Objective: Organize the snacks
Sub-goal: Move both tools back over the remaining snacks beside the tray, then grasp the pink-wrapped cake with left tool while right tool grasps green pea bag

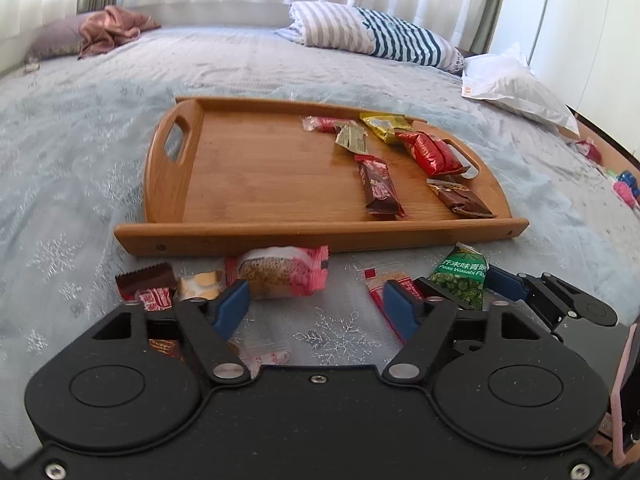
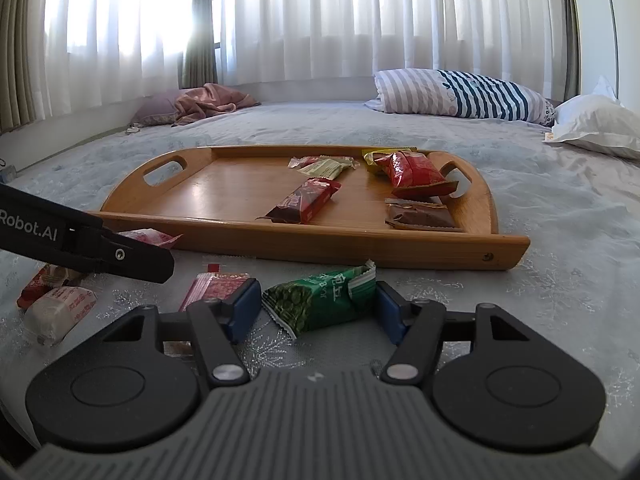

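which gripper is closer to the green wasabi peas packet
Right. The right gripper has the green wasabi peas packet between its open fingers. The left gripper is beside it, over bare bedspread.

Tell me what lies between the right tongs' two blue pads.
A green pea packet lies on the bedspread between the pads of the right tongs, seen in the right wrist view. The pads flank its ends; contact is unclear.

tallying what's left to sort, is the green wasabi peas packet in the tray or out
Out: the green wasabi peas packet lies on the bedspread, before the wooden tray's near rim.
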The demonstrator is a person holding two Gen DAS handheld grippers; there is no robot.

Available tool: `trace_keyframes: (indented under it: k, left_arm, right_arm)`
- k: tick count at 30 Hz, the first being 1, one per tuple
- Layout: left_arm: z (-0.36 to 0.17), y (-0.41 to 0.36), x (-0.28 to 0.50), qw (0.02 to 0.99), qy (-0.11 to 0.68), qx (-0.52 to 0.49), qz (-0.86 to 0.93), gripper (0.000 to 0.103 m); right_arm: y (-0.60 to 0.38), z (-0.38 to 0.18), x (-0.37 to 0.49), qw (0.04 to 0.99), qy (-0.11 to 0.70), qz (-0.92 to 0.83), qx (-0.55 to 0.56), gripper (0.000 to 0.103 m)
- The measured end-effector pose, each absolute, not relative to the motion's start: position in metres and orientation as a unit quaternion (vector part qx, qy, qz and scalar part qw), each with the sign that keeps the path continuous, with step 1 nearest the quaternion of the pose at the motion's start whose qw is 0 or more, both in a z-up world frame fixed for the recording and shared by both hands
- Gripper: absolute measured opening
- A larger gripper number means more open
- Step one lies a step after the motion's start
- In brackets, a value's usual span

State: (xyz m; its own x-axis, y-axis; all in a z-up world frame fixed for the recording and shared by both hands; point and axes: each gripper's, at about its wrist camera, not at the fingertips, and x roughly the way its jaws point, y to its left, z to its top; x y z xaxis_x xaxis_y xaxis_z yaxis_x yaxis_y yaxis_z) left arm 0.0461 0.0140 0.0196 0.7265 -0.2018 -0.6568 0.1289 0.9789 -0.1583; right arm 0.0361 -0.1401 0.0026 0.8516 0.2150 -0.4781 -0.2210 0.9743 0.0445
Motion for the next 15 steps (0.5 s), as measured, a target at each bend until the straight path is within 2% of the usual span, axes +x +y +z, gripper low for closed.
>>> trace_keyframes:
  k: [7,15]
  left_arm:
    - [0.019,0.019,0.047,0.933,0.352,-0.035,-0.067,0.08]
    - [0.004,0.026,0.071,0.923,0.369,-0.076,-0.075,0.08]
  right_arm:
    - [-0.14,0.003,0.036,0.962,0.248,0.113,-0.006,0.075]
    - [-0.139,0.002,0.036,0.962,0.248,0.114,-0.007,0.075]
